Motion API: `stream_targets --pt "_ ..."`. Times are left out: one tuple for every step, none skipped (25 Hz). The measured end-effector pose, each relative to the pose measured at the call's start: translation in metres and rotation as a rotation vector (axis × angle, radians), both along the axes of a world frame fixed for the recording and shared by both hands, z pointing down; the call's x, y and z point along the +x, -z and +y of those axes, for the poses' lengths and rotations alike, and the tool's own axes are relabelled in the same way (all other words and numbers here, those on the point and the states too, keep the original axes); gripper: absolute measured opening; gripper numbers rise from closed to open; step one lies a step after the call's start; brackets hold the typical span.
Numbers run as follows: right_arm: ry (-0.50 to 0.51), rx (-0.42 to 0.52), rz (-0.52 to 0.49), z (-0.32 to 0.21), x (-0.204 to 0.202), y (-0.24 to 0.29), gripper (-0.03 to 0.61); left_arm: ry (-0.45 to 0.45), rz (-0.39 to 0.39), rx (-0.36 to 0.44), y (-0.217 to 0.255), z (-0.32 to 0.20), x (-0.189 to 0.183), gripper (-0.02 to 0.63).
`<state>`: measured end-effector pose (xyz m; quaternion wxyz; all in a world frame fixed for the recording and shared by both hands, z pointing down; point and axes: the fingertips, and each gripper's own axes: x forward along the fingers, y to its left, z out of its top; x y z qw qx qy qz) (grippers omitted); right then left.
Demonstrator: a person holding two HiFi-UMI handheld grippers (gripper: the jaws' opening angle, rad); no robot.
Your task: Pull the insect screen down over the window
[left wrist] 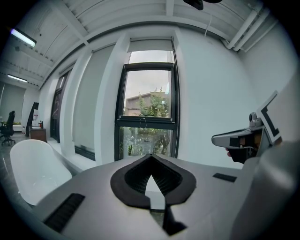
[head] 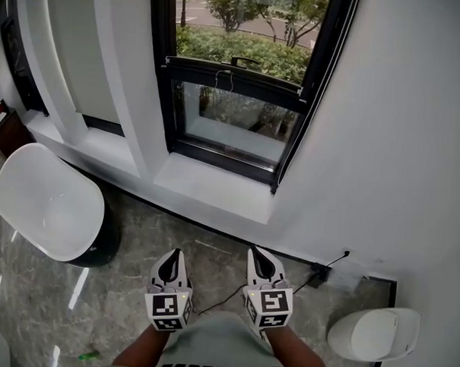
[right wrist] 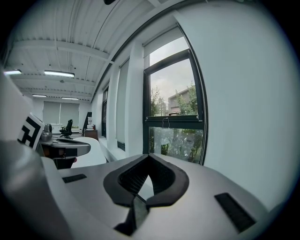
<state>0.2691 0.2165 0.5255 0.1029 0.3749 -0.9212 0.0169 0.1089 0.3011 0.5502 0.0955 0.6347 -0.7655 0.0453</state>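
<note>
grip: my left gripper (head: 171, 266) and right gripper (head: 258, 261) both pinched closed, empty | target: window (head: 240, 115) ahead, well apart; can't make out the insect screen, thin loop (head: 224, 80) at crossbar | risk: closed jaws slide off loop, I'd tug nothing

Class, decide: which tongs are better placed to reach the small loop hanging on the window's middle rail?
Left, narrowly. Both tongs are shut, empty and about level, but the left tongs point straight at the loop, while for the right tongs it sits off to the right.
</note>
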Motion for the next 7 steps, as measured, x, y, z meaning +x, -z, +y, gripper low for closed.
stream_targets --pt "0.002 -0.002 0.001 -0.0012 -0.0005 -0.0008 0.003 0.000 -0.001 -0.001 0.0000 -0.0013 -0.0003 0.012" --pt "0.004 -0.004 0.003 -0.0024 -0.0011 -0.0016 0.003 0.000 -0.003 -0.002 -0.0001 -0.0024 -0.0008 0.012" --pt "0.005 -0.006 0.004 -0.0037 -0.0018 -0.0024 0.003 0.000 -0.005 -0.003 -0.0005 -0.0037 -0.0017 0.012" --pt "0.007 -0.006 0.005 -0.0053 -0.0027 -0.0033 0.003 0.002 -0.006 -0.004 -0.0012 -0.0053 -0.0028 0.012" --pt "0.009 -0.006 0.005 -0.0069 -0.0036 -0.0042 0.003 0.003 -0.008 -0.006 -0.0022 -0.0070 -0.0038 0.012" --pt "0.011 -0.006 0.006 -0.0086 -0.0045 -0.0053 0.003 0.004 -0.008 -0.008 -0.0035 -0.0087 -0.0047 0.012" --pt "0.013 -0.006 0.007 -0.0103 -0.0054 -0.0064 0.003 0.006 -0.009 -0.011 -0.0048 -0.0104 -0.0055 0.012"
